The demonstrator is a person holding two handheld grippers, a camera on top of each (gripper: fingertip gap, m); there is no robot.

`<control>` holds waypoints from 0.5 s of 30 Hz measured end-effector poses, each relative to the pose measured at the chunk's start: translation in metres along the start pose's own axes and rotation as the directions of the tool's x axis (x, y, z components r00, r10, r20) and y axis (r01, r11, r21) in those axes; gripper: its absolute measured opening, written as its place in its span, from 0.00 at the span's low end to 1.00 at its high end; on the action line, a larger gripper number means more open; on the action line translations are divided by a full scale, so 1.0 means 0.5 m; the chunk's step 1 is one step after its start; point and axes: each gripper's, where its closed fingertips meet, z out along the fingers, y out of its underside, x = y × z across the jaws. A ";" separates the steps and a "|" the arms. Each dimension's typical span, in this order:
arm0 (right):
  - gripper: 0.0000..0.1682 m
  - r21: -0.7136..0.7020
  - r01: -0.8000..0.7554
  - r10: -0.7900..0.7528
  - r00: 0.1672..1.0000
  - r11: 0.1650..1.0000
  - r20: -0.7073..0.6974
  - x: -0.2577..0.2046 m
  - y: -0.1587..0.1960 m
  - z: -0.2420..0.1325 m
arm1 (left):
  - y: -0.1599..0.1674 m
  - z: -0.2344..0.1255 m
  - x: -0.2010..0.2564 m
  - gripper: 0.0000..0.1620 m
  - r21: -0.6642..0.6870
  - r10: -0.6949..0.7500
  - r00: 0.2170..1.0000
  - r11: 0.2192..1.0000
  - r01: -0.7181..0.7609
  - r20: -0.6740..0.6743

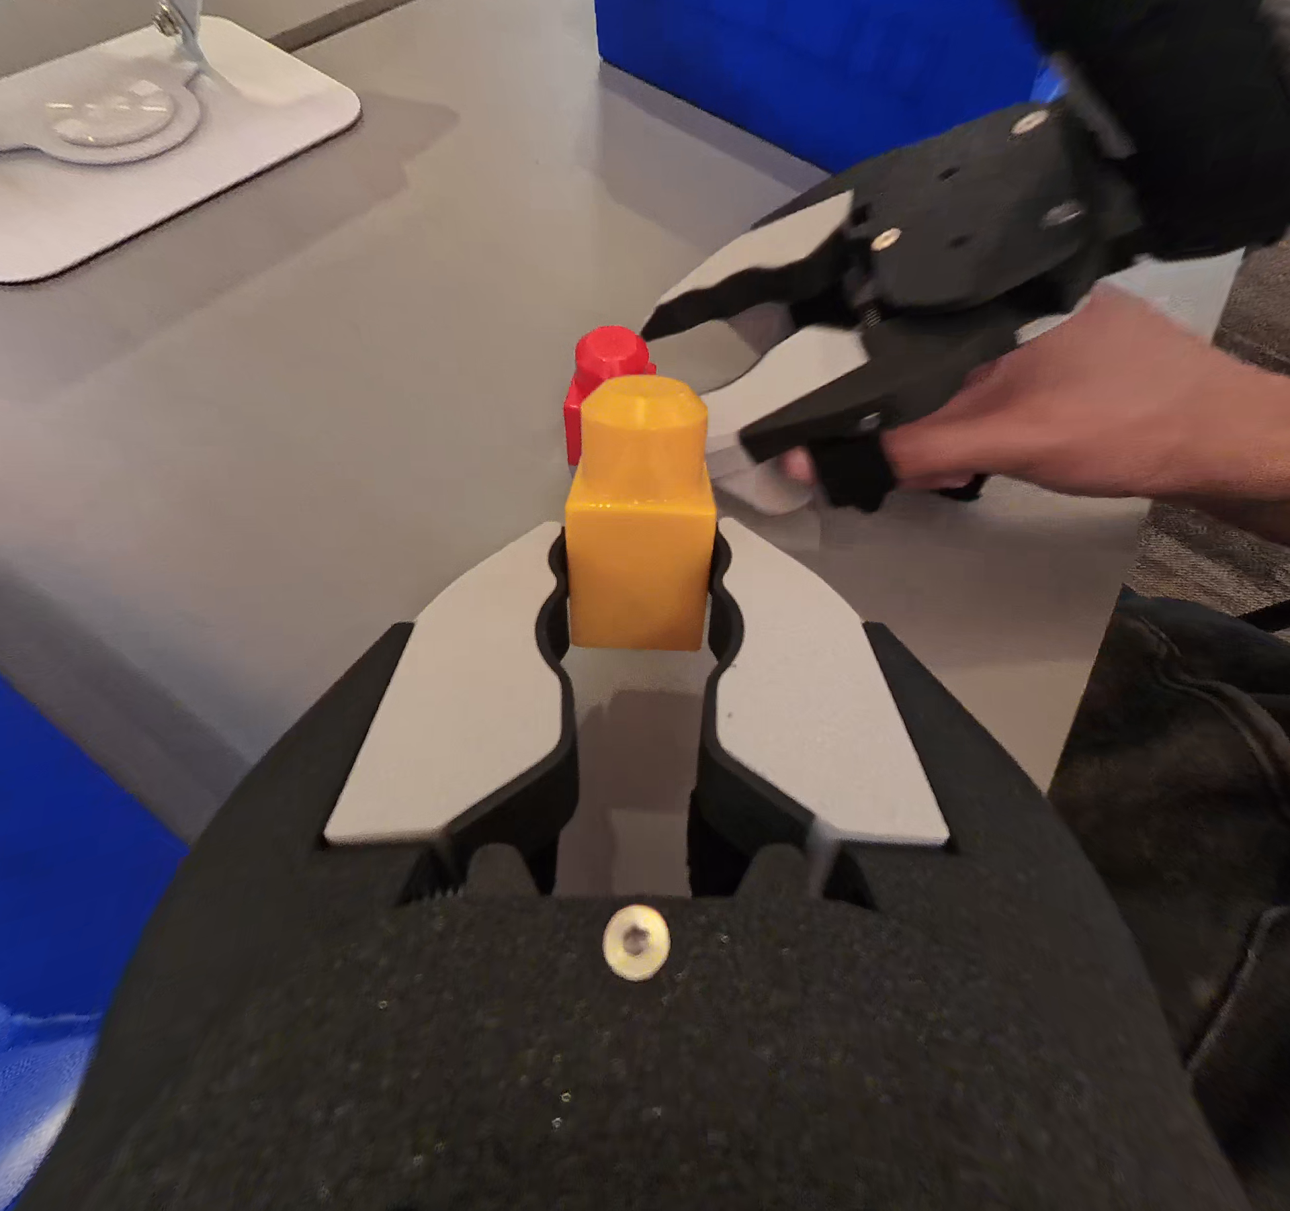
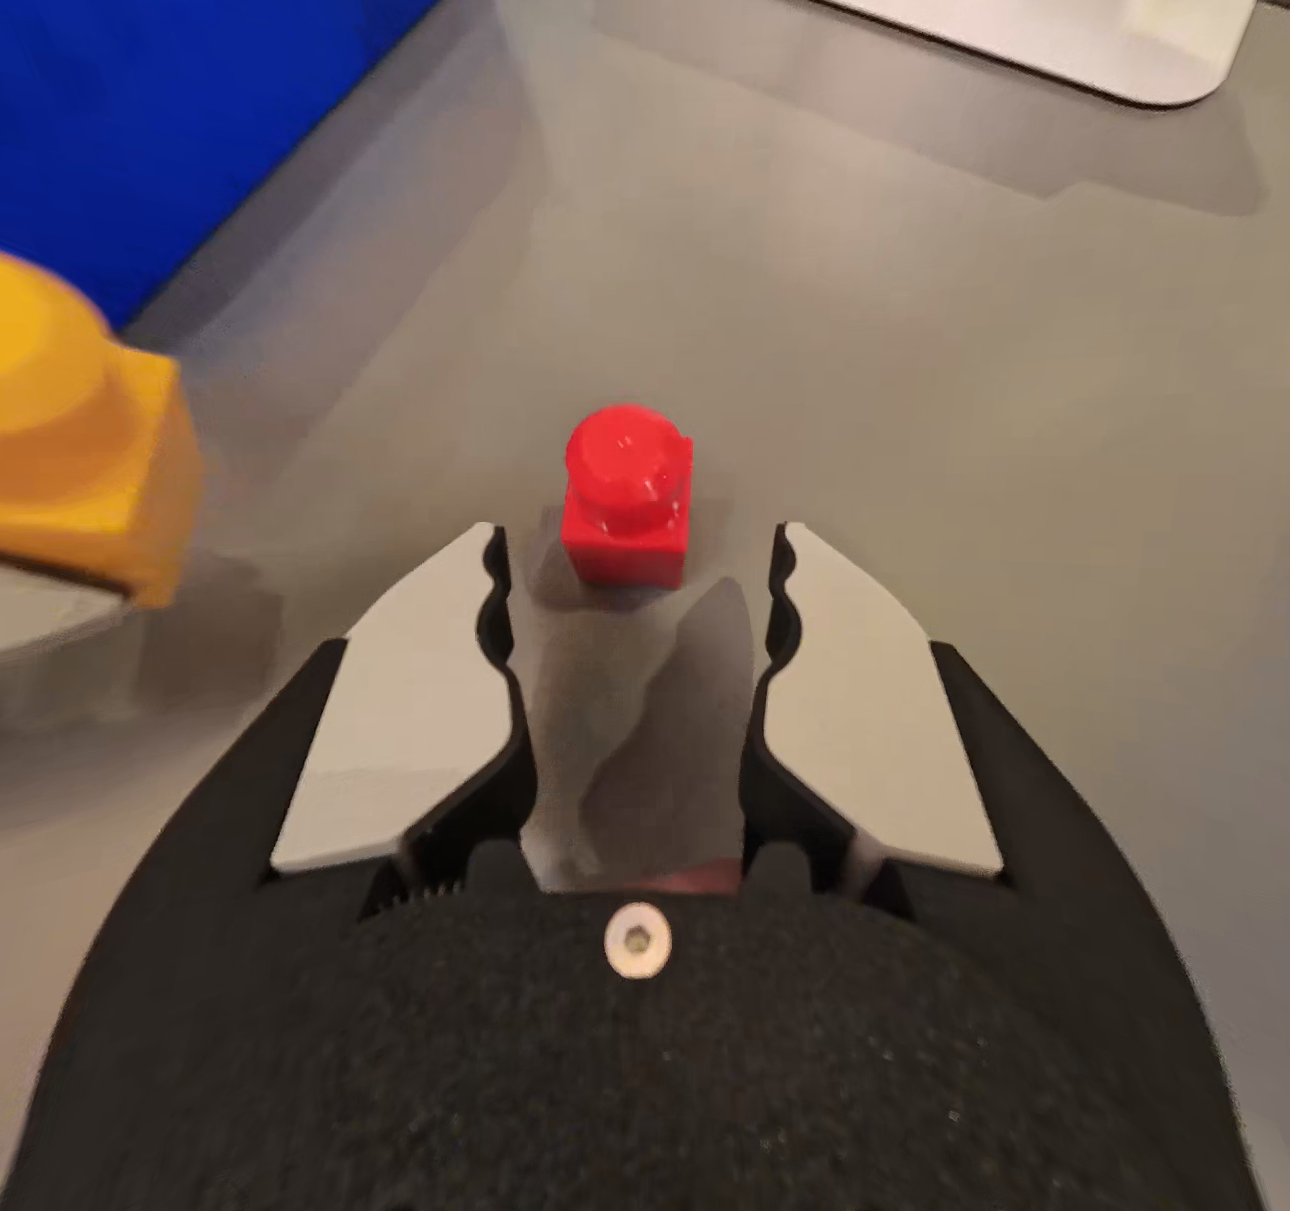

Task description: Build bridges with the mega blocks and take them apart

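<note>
My left gripper [image 1: 639, 549] is shut on a yellow one-stud block [image 1: 639, 549], held upright above the grey table [image 1: 349, 375]. A red one-stud block [image 1: 604, 368] stands upright on the table just beyond it. In the right wrist view the red block [image 2: 625, 500] stands just past my right gripper [image 2: 639, 539], whose jaws are open and empty, one on each side in front of it. The yellow block [image 2: 84, 445] shows blurred at that view's left edge. The right gripper [image 1: 687, 368] also shows in the left wrist view, held by a hand [image 1: 1047, 417], open beside the red block.
A blue bin [image 1: 803, 40] stands at the back right, with coloured blocks just showing inside. It also shows in the right wrist view [image 2: 174, 82]. A white stand base [image 1: 139, 145] lies on the table at the back left. Another blue thing [image 1: 63, 863] sits at the near left edge.
</note>
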 end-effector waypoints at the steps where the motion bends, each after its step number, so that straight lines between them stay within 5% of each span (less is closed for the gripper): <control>1: 0.42 -0.008 -0.005 0.005 1.000 1.000 0.005 -0.007 -0.002 0.015 | -0.003 -0.004 -0.001 0.22 0.009 0.000 1.000 1.000 0.000 0.002; 3: 0.35 -0.035 -0.016 0.016 1.000 0.999 0.011 -0.016 0.000 0.038 | -0.004 -0.008 0.000 0.22 0.015 -0.003 1.000 1.000 0.003 -0.007; 4: 0.22 -0.042 -0.011 0.010 1.000 0.999 -0.014 -0.010 -0.003 0.043 | -0.004 -0.009 0.002 0.22 0.018 -0.008 1.000 1.000 0.008 -0.015; 8: 0.22 0.044 0.063 -0.061 0.997 0.997 -0.041 0.015 -0.052 -0.004 | 0.003 -0.010 0.008 0.22 0.015 -0.023 0.999 1.000 0.024 -0.042; 15: 0.22 0.300 0.144 -0.033 0.938 0.943 -0.346 0.283 -0.194 -0.331 | 0.035 0.014 0.021 0.22 -0.097 0.028 0.998 0.995 -0.033 -0.050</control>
